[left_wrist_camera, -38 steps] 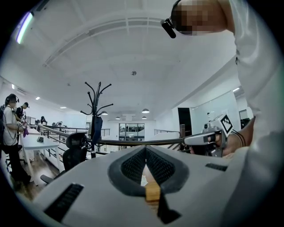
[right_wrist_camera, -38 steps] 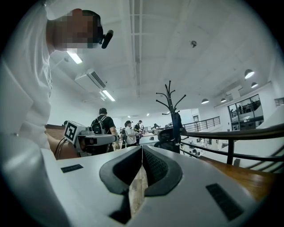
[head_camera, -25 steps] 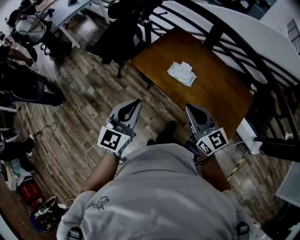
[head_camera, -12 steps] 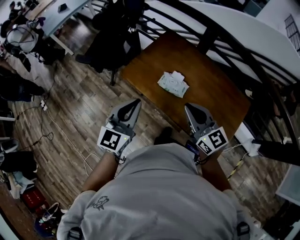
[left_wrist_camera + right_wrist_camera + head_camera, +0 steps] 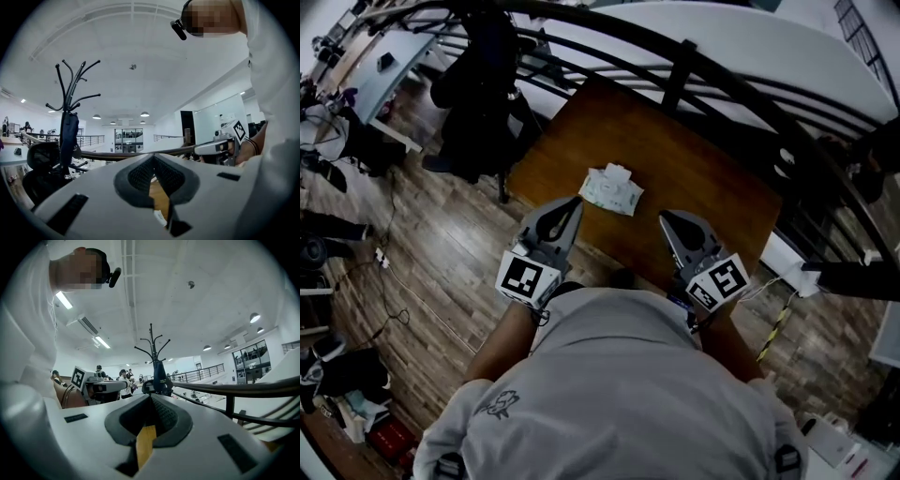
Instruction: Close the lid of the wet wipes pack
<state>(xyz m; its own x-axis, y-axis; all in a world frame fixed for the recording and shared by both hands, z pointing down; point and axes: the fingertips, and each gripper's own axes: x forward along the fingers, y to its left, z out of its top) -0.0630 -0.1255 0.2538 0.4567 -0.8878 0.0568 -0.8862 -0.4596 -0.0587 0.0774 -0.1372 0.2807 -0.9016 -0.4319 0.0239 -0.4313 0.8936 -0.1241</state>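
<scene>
2 tongs are held level in front of us, the left tongs and the right tongs, both pressed together and pinching nothing. Over the last second the wet wipes pack has drawn much nearer in the head view. It was well ahead on the wooden surface and now lies just beyond and between the 2 tips. We judge the approach nearly done. The lid, seemingly raised, is not yet touched.

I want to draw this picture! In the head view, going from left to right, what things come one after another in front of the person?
left gripper → wet wipes pack → right gripper
</scene>
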